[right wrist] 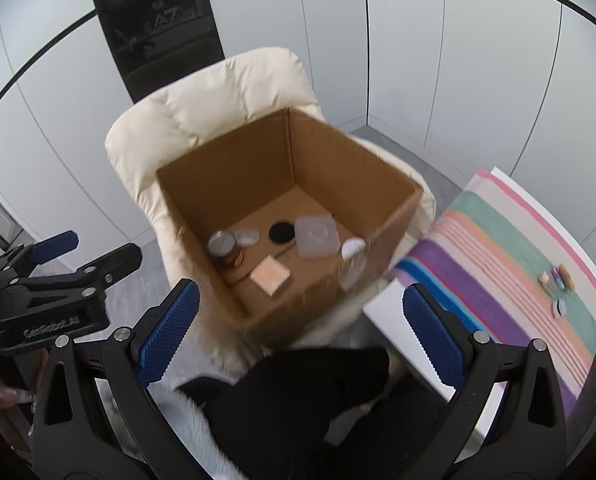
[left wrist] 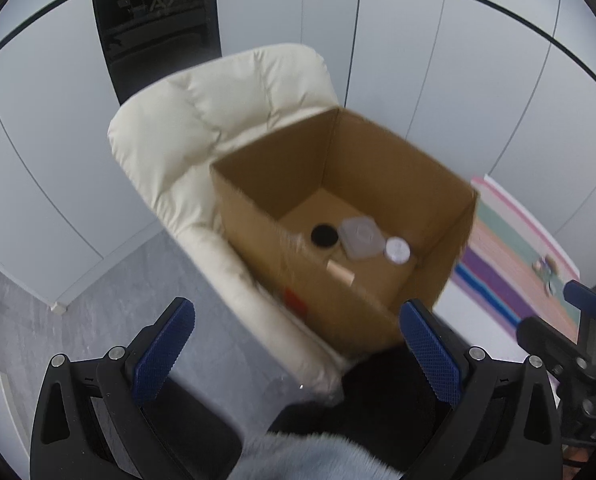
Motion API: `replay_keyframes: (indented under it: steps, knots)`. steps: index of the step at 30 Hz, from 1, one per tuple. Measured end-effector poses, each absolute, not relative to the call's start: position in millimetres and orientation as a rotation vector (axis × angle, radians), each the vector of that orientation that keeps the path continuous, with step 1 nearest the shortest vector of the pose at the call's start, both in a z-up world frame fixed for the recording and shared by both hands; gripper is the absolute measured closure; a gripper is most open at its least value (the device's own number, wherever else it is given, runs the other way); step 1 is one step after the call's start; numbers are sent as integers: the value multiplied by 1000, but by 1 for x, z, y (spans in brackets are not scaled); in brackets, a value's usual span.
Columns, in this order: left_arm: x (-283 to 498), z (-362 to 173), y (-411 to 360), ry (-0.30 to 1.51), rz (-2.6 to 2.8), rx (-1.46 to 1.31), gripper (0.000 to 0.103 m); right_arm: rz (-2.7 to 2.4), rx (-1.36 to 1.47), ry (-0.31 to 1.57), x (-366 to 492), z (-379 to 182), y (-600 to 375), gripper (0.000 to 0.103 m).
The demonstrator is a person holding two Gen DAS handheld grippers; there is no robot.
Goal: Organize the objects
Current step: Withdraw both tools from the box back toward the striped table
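Note:
An open cardboard box (left wrist: 398,160) (right wrist: 338,148) stands on a cream padded chair (left wrist: 201,120) (right wrist: 201,96). Inside lie a black round lid (right wrist: 281,232), a clear square container (right wrist: 317,236), a metal-lidded jar (right wrist: 222,245), a peach flat box (right wrist: 269,276) and a white round lid (left wrist: 397,250). My left gripper (left wrist: 298,352) is open and empty, held above the box's near side. My right gripper (right wrist: 298,328) is open and empty above the box's near edge. A few small items (right wrist: 558,284) lie on the striped cloth at the right.
A table with a striped cloth (right wrist: 518,248) (left wrist: 510,280) stands right of the chair. White wall panels and a dark panel (right wrist: 157,20) are behind. Grey floor (left wrist: 57,300) lies to the left. Dark clothing and pale blue fabric (right wrist: 298,408) sit below the grippers.

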State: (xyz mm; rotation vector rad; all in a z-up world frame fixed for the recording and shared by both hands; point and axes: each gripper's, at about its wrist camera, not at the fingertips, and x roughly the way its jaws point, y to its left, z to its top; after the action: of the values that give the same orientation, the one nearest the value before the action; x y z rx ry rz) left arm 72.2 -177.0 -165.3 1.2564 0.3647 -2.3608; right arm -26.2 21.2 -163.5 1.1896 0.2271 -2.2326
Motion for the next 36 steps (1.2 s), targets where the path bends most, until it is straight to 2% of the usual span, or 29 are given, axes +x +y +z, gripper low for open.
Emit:
replay_keyframes:
  steps: [4, 6, 20, 36]
  knots:
    - [86, -161, -168, 334, -2357, 1243, 2, -2191, 1239, 239, 9, -168, 35, 0]
    - [91, -148, -166, 386, -2399, 1190, 2, -2188, 1235, 247, 19, -166, 37, 0]
    - [88, -114, -123, 301, -2546, 1146, 2, -2371, 1093, 219, 42, -122, 63, 0]
    - [19, -140, -13, 104, -2779, 1342, 2, -2629, 1280, -10, 37, -137, 197, 0]
